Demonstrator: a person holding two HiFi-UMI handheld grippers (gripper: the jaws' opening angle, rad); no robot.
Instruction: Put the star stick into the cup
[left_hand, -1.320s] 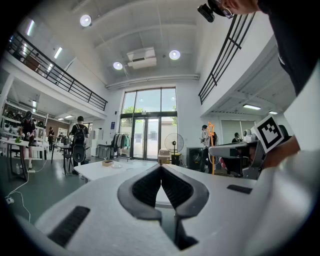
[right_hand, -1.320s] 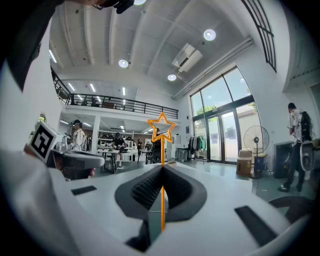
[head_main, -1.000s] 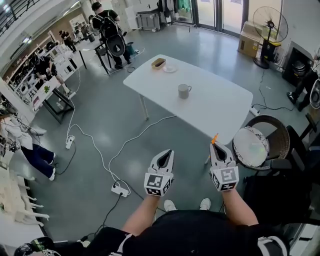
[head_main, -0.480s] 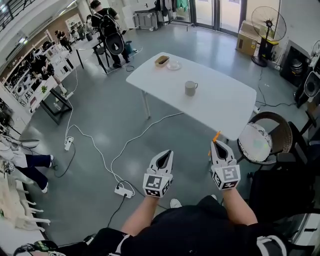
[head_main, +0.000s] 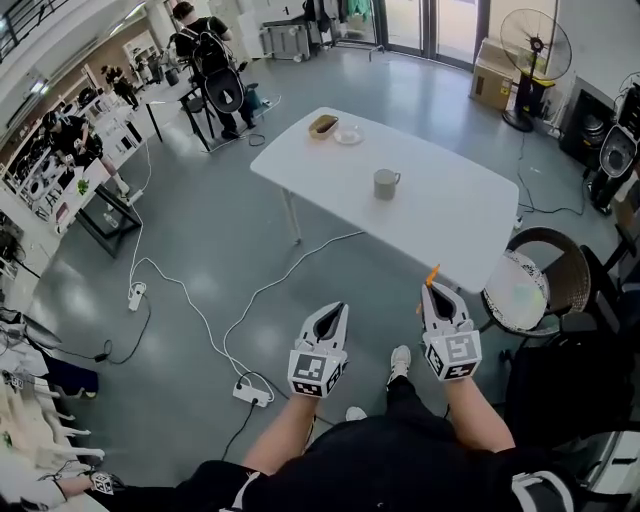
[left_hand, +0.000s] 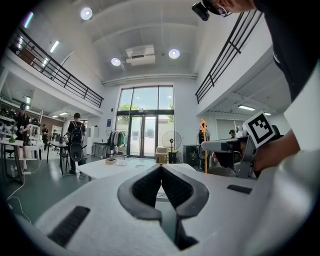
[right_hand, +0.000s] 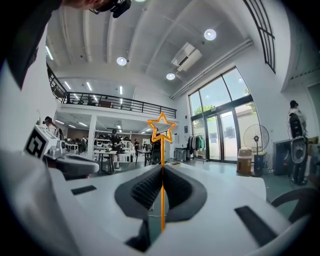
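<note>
Well short of the white desk (head_main: 455, 215), a person carries the orange star stick (right_hand: 162, 150) upright, pinched in the right gripper's (head_main: 433, 290) fingers (right_hand: 142, 192), the left gripper (head_main: 334, 308) closed on nothing; next, probably, approach the desk's grey cup (head_main: 385, 184) and lower the stick in.

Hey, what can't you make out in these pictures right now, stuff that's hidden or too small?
- Inside of the cup: head view, too small and far to tell whether it is empty.
- The star stick: in the head view only an orange tip shows; the right claw hides the rest.
- Contents of the brown dish: head view, too small.
</note>
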